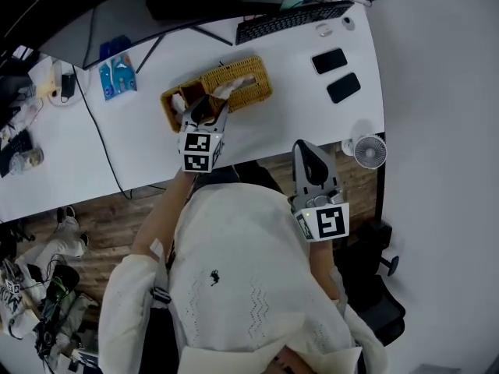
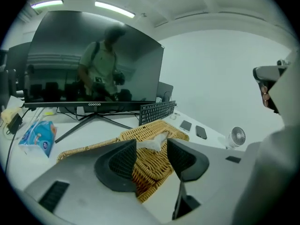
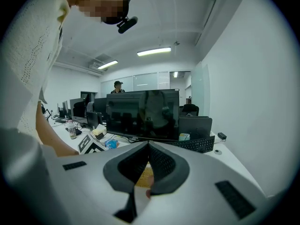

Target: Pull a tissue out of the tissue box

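Observation:
A woven wicker tissue box (image 1: 251, 82) lies on the white desk (image 1: 140, 146), with a white tissue (image 1: 236, 86) poking up from its top slot. My left gripper (image 1: 204, 106) hovers over the box's near left end, jaws open. In the left gripper view the tissue (image 2: 157, 142) stands just beyond the gap between the open jaws of the left gripper (image 2: 151, 157), above the wicker box (image 2: 149, 168). My right gripper (image 1: 313, 160) is held off the desk's front edge, shut and empty; in its own view the right gripper (image 3: 148, 148) has its jaws touching at the tip.
A black keyboard (image 1: 292, 18) and a monitor (image 2: 93, 60) stand at the back. Two dark phones (image 1: 329, 59) (image 1: 343, 87) lie to the right, a small white fan (image 1: 369, 151) at the right corner. A blue tissue pack (image 1: 117, 75) and a black cable (image 1: 97, 131) are to the left.

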A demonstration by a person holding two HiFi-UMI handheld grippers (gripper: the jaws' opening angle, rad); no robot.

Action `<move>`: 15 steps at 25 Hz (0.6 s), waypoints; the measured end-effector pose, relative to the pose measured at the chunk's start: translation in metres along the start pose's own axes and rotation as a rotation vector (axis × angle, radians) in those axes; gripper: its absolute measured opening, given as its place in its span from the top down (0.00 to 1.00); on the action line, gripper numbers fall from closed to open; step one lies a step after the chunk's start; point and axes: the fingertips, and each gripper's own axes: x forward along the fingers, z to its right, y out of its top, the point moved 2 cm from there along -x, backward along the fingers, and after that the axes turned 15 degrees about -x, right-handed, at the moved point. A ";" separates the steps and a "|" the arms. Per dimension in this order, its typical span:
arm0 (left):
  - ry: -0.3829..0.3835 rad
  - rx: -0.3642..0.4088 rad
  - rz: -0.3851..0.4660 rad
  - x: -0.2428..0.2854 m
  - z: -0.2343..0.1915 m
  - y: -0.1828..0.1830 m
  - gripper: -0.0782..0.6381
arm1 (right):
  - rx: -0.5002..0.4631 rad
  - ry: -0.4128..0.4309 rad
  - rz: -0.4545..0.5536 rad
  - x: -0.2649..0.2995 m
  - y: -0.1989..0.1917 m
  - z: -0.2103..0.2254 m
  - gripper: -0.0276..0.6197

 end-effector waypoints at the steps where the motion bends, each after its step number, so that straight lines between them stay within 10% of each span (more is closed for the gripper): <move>1: 0.006 -0.009 -0.005 0.002 -0.002 -0.001 0.62 | 0.000 -0.004 -0.004 0.000 -0.001 0.001 0.96; 9: 0.032 0.005 -0.033 0.017 -0.005 -0.002 0.60 | -0.024 -0.016 -0.020 0.002 -0.003 0.002 0.96; 15: 0.063 0.029 -0.066 0.021 -0.002 -0.006 0.85 | -0.022 -0.016 -0.023 0.004 -0.006 0.007 0.96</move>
